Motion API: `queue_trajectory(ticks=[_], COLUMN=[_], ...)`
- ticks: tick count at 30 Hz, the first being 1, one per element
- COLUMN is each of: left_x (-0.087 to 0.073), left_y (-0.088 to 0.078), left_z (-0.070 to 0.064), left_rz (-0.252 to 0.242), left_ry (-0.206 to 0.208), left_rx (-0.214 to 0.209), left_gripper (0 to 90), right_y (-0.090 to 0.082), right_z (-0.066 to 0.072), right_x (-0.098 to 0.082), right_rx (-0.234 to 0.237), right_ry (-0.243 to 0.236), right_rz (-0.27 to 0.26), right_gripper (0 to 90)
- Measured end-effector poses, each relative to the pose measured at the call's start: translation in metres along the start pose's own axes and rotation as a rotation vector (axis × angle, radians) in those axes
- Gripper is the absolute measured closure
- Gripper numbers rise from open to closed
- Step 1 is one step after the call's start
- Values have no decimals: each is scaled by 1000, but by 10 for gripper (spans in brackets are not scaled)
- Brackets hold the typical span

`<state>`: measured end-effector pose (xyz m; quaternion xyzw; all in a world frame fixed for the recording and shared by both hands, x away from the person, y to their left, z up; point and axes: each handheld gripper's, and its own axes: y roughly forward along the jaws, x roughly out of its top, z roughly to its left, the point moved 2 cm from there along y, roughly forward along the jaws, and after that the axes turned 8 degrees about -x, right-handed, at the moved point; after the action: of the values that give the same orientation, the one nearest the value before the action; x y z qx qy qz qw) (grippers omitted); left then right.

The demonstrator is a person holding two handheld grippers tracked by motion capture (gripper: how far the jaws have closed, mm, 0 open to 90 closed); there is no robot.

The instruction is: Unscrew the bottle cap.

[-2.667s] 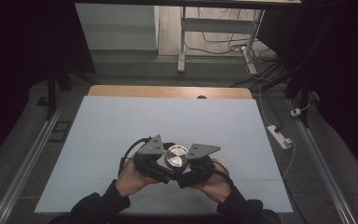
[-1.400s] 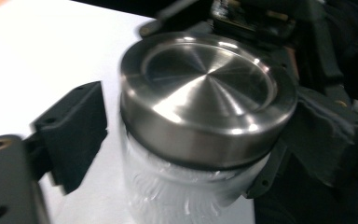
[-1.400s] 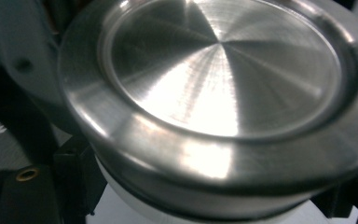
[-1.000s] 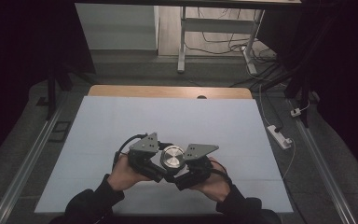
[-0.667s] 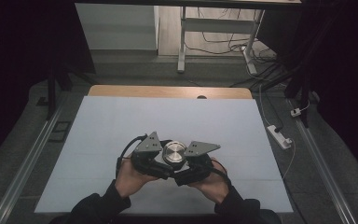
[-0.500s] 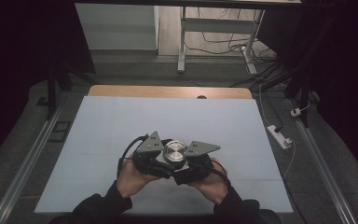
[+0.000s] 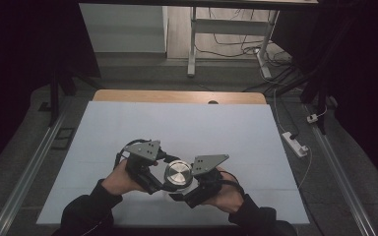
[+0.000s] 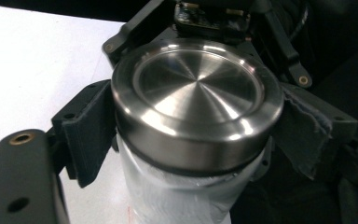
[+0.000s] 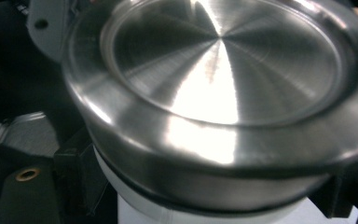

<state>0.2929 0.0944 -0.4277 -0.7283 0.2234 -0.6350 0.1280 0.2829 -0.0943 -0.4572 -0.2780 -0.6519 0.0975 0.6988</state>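
A jar with a brushed steel lid [image 7: 178, 173] is held above the white table [image 7: 187, 123], near its front edge, between both grippers. My left gripper [image 7: 157, 180] comes in from the left, shut on the jar's white body [image 8: 182, 200] below the lid [image 8: 198, 88]. From the opposite side my right gripper [image 7: 193, 189] is shut around the lid, its grey pads [image 8: 88, 135] pressing both sides of the rim. The right gripper view looks closely down on the lid [image 9: 223, 70], with a strip of white body [image 9: 168, 212] under it.
The table's far edge is a wooden strip [image 7: 177, 96]. A power strip [image 7: 295, 142] and cables lie on the floor to the right. Metal rails [image 7: 29, 167] run along both sides. A desk frame [image 7: 193, 44] stands beyond the table.
The left gripper's grey plate has shifted slightly left as the hand turned a little around the jar. The jar and the right gripper stay almost in place.
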Motion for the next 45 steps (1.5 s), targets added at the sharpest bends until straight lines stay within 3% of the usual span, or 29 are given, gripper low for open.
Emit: queue_trajectory(ticks=[2,5,10,11,12,14,16,18,20,21,23,26,28,30,33,41,45], left_x=[2,5,12,13,14,14,13,10,6,3,-1,-2,-1,0,2,9,10], left_y=[2,7,25,28,29,26,16,6,-2,-4,-7,-5,-1,1,5,23,27], left_z=[-1,-1,-7,-7,-6,-2,0,3,5,6,6,3,0,0,-1,-1,-2], left_rz=[3,-25,-80,-87,-96,-116,-128,-119,-88,-76,-57,-21,3,4,-3,-77,-94], left_ry=[-22,-78,-167,-171,-174,-190,-175,-146,-102,-91,-49,-1,22,18,-9,-153,-173], left_rx=[55,169,427,457,458,370,308,259,189,179,99,42,52,55,101,350,424], left_gripper=[190,192,191,189,187,117,77,71,93,93,123,149,179,186,191,196,196], right_y=[1,0,-2,-2,-2,-2,-3,-4,-4,-4,-3,-1,1,3,3,1,2], right_z=[0,-7,-17,-17,-18,-18,-19,-20,-20,-18,-14,-7,-4,-2,-2,-16,-19], right_x=[-1,-1,-3,-3,-3,-5,-5,-5,-5,-4,-3,-1,-1,-1,-1,-5,-6], right_rx=[-17,-70,-219,-255,-282,-311,-299,-262,-195,-166,-107,-60,-38,-35,-48,-195,-245], right_ry=[4,47,138,148,147,144,136,124,110,103,65,39,28,26,36,127,173], right_rz=[10,3,-4,-2,-2,-9,-7,-12,-13,-14,-7,-1,0,7,8,6,0], right_gripper=[150,150,150,150,150,150,150,150,150,150,150,150,150,150,150,150,150])
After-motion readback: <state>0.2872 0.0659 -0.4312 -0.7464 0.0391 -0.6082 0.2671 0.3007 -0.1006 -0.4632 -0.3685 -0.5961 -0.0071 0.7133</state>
